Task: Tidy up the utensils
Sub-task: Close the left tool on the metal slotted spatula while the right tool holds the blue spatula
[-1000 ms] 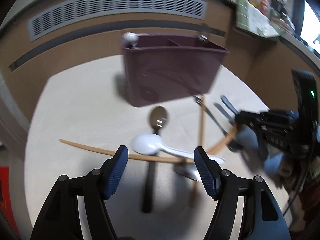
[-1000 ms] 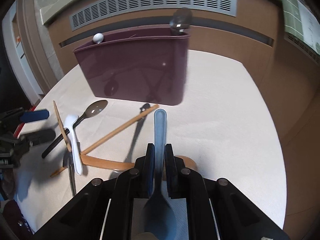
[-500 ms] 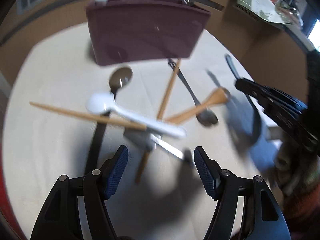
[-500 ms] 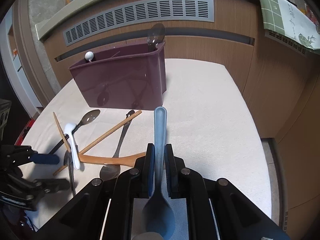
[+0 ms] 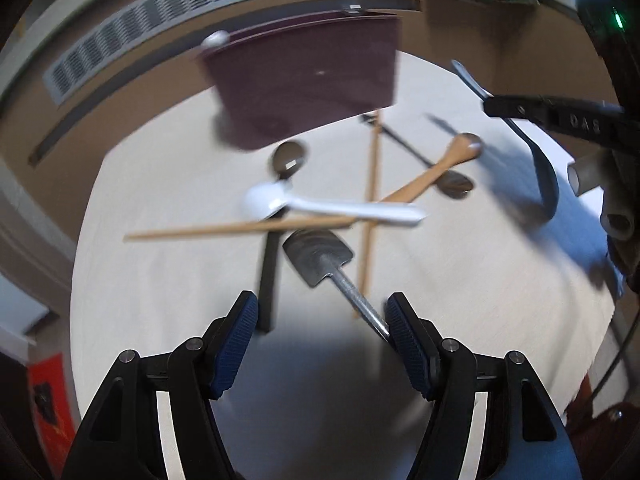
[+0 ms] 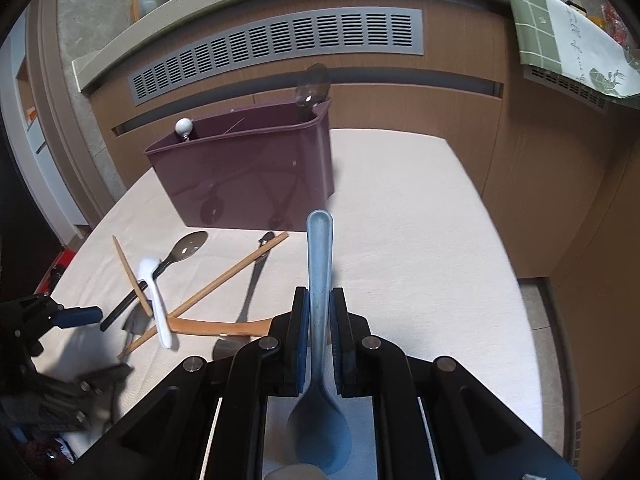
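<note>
The right gripper [image 6: 320, 312] pinches a light, stiff blue plastic spoon [image 6: 319, 264] mid-handle; the left gripper [image 5: 320, 332] gapes wide over a slippery metal spatula [image 5: 320, 254].

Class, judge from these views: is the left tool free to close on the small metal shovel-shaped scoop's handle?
Probably yes. The left tool is open and empty, and the metal shovel-shaped scoop's handle end lies bare beside its right finger, clear of the crossed wooden chopsticks.

Pale cloth-covered table [image 6: 420, 208] stretching ahead of me, brown wood-panelled wall [image 6: 460, 92] curving behind it, grey slatted vent [image 6: 280, 44] sitting at twelve o'clock, green checked cloth [image 6: 568, 44] hanging at two o'clock.
</note>
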`<state>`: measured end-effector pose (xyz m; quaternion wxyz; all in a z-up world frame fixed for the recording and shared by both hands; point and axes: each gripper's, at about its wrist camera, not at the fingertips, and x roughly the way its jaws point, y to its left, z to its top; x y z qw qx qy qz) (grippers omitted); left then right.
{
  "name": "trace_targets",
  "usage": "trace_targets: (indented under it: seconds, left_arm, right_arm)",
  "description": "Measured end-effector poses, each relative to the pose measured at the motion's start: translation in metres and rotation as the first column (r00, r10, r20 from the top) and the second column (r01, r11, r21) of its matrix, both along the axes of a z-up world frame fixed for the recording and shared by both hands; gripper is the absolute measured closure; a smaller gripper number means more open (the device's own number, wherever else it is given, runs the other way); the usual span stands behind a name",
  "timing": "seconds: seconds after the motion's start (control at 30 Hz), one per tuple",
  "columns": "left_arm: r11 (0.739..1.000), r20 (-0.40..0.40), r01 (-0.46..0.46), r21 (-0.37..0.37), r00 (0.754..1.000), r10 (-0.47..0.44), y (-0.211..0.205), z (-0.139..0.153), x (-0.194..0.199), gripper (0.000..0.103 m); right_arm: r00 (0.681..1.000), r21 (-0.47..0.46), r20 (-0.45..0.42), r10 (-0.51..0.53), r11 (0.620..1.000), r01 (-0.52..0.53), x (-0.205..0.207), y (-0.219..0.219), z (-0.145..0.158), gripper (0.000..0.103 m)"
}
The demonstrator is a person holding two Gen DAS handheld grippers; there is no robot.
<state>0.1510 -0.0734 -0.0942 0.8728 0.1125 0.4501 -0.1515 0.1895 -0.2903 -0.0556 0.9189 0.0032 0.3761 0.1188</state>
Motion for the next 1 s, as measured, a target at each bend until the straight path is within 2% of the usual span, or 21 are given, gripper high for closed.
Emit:
trace_targets:
  seconds: [0.13,0.23,0.37,0.43,0.6,0.67,0.87,1.0]
  left_arm:
    - [0.988,-0.085,-0.117,-0.1,0.99,0.109,0.033,-0.002,0.012,0.036]
    - [0.972,-0.137,-0.172,-0.16,0.979,0.151,0.042,-0.002,0.017,0.039]
    - [0.95,-0.187,-0.219,-0.221,0.966,0.179,0.04,-0.002,0.03,0.04]
    - [0.944,-0.206,-0.202,-0.26,0.967,0.151,0.03,-0.002,0.036,0.041]
    - [0.964,-0.159,-0.076,-0.256,0.987,0.035,-0.005,-0.002,0.047,0.042]
    - [0.97,-0.141,-0.053,-0.237,0.99,0.02,-0.012,-0.002,0.048,0.042]
    - [0.99,-0.107,-0.073,-0.123,0.992,0.06,-0.015,-0.005,0.044,0.043]
    - [0.987,-0.128,-0.105,-0.121,0.988,0.089,-0.013,-0.006,0.045,0.043]
  right_arm:
    - [0.999,0.009,-0.013,0.033,0.999,-0.033,0.001,0.011,-0.005,0.094]
    - [0.998,0.011,-0.018,0.059,0.998,-0.059,-0.001,0.02,-0.008,0.094]
    - [0.997,0.009,-0.023,0.075,0.997,-0.075,-0.003,0.025,-0.011,0.094]
    - [0.997,0.014,-0.028,0.075,0.997,-0.075,-0.002,0.025,-0.013,0.094]
    - [0.997,0.01,-0.035,0.067,0.998,-0.066,-0.002,0.021,-0.017,0.094]
    - [0.998,0.007,-0.037,0.06,0.998,-0.06,-0.002,0.02,-0.017,0.094]
    - [0.997,0.01,-0.041,0.06,0.998,-0.06,0.001,0.018,-0.02,0.094]
    - [0.997,0.008,-0.032,0.068,0.998,-0.068,0.002,0.021,-0.018,0.094]
